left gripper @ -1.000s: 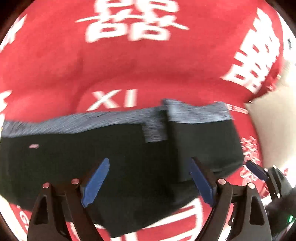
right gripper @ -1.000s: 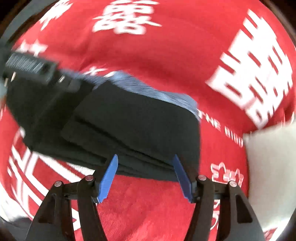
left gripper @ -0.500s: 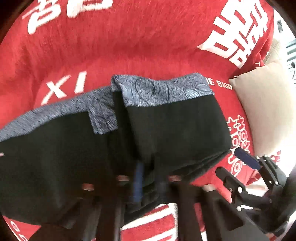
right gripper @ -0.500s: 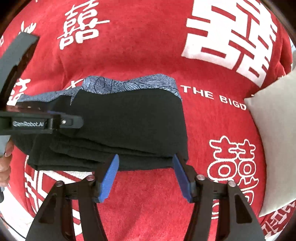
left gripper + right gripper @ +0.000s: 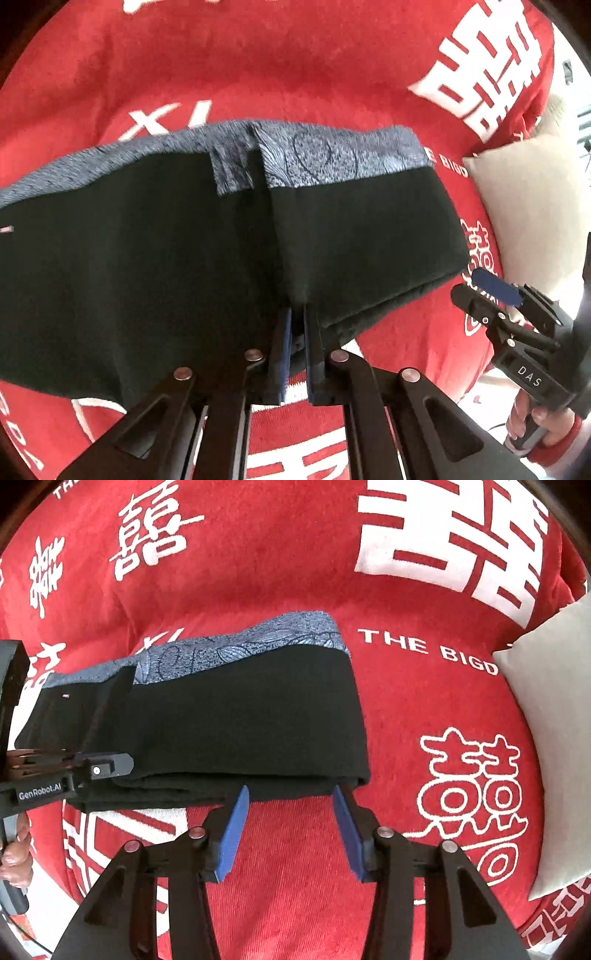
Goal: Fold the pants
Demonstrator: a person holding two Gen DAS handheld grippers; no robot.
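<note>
My left gripper (image 5: 297,328) clamps the near edge of the half-folded black cotton pants (image 5: 229,716) (blue patterned waistband), while my right gripper (image 5: 290,805), jaws closing, holds nothing; final fold remains.

So the count: one pair of black pants (image 5: 243,720) with one blue patterned waistband (image 5: 295,635), folded into a stack of layers I can't count exactly. Two grippers, the left gripper (image 5: 297,332) and right gripper (image 5: 290,812), each with two blue pads. One red blanket (image 5: 280,561) under it all, one beige pillow (image 5: 554,738), and two hands visible holding the handles
</note>
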